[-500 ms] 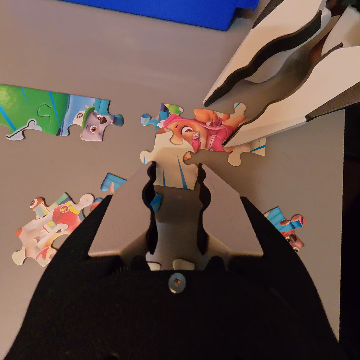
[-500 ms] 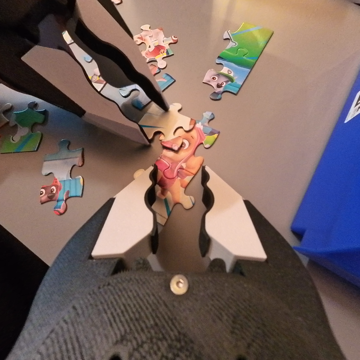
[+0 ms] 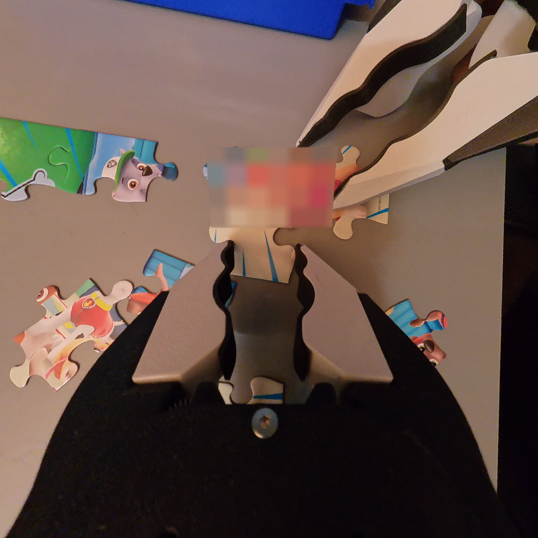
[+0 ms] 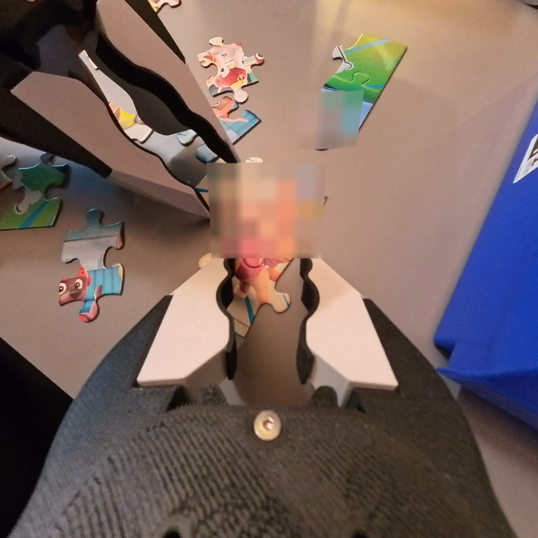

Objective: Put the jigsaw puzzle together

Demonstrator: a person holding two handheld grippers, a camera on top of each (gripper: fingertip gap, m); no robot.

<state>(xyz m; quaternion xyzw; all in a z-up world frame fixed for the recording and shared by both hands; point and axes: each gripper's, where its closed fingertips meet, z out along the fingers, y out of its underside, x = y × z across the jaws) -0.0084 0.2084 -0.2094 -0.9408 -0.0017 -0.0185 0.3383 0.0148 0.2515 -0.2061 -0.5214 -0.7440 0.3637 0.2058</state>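
Two jigsaw pieces sit at the centre of both views, edge to edge on the grey table (image 3: 145,87). A mosaic patch hides where they meet, so I cannot tell if they are locked.

The cream piece with blue streaks (image 3: 256,262) lies just above the middle of the left wrist view. The left gripper (image 3: 263,247) has it between its tips, and both black pads look pressed against its side edges.

The pink-and-orange pup piece (image 4: 256,279) lies at the centre of the right wrist view, inside the right gripper (image 4: 265,262). Those jaws stand apart: the left-hand pad meets the piece, while bare table shows between the piece and the other pad. In the left wrist view, one white finger of that gripper lies across the piece.

Farther out are a green strip with a grey pup (image 3: 72,163) at left, a red pup piece (image 3: 72,320) at lower left, a brown pup piece (image 3: 422,332) at lower right, and a blue box (image 3: 233,14) along the top edge.
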